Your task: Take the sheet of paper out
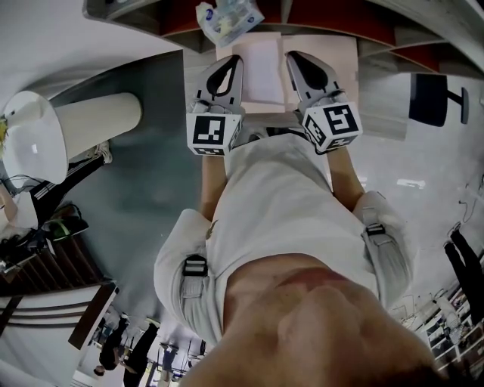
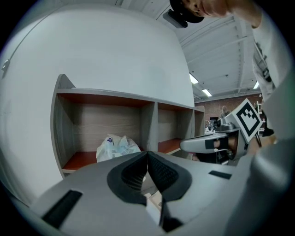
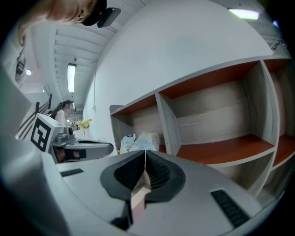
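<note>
In the head view a flat tan folder [image 1: 340, 57] is held level in front of the person, with a white sheet of paper [image 1: 262, 69] lying on its middle. My left gripper [image 1: 237, 62] is shut on the folder's left side, and a pale edge [image 2: 154, 208] shows between its closed jaws. On the folder's right side my right gripper [image 1: 292, 57] is shut too, with a tan edge [image 3: 139, 197] pinched between the jaws. Both grippers point at an open-fronted shelf unit [image 2: 150, 124]. Each gripper shows in the other's view: the right gripper [image 2: 186, 145] and the left gripper [image 3: 109, 147].
A crumpled plastic bag [image 1: 227, 19] [image 2: 117, 146] [image 3: 138, 140] lies in a compartment of the shelf unit [image 3: 168, 126], just ahead. The compartment to its right [image 3: 221, 147] holds nothing. A white round table [image 1: 30, 143] stands to the left and a dark chair [image 1: 431, 98] to the right.
</note>
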Motion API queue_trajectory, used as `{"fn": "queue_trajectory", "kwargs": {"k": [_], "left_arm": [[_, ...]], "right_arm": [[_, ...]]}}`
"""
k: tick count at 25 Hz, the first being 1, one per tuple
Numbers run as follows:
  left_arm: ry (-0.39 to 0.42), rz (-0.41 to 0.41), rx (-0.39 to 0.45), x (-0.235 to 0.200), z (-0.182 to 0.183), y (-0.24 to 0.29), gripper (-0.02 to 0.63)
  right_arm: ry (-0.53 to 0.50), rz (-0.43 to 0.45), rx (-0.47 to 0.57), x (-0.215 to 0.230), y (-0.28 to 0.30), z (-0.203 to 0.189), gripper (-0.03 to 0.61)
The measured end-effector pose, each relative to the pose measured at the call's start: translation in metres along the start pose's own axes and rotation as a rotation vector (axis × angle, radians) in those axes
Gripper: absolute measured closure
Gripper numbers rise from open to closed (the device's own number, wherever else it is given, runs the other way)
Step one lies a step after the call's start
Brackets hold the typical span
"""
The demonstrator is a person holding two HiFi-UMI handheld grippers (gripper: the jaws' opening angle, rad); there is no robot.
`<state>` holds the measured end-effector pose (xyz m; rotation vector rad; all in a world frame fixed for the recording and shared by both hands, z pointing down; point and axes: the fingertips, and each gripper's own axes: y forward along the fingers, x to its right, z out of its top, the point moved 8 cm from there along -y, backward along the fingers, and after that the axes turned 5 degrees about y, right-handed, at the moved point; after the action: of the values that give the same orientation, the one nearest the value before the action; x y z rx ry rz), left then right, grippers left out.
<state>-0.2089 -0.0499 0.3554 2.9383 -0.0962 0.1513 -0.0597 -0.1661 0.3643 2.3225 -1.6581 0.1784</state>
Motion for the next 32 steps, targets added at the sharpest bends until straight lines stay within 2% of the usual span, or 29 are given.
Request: {"fn": "queue_trajectory", "kwargs": {"k": [5,13,32], "left_arm": [[0.021,-0.009,-0.017,0.005,-0.006,0.012,0.591],[0.035,-0.027,-0.107,0.018,-0.028,0.024,0.591],[0.011,-0.222,-0.197,0.046,-0.108,0.057,0.591]], "right_arm": [[0.003,0.007,-0.017,0.015,0.002,-0.009,0.557],[0.034,0.003,-0.091,0.041,0.001,-0.044,0.555],[0.088,-0.080,-0.270,0.063,0.003,-0.135,0.555]]}}
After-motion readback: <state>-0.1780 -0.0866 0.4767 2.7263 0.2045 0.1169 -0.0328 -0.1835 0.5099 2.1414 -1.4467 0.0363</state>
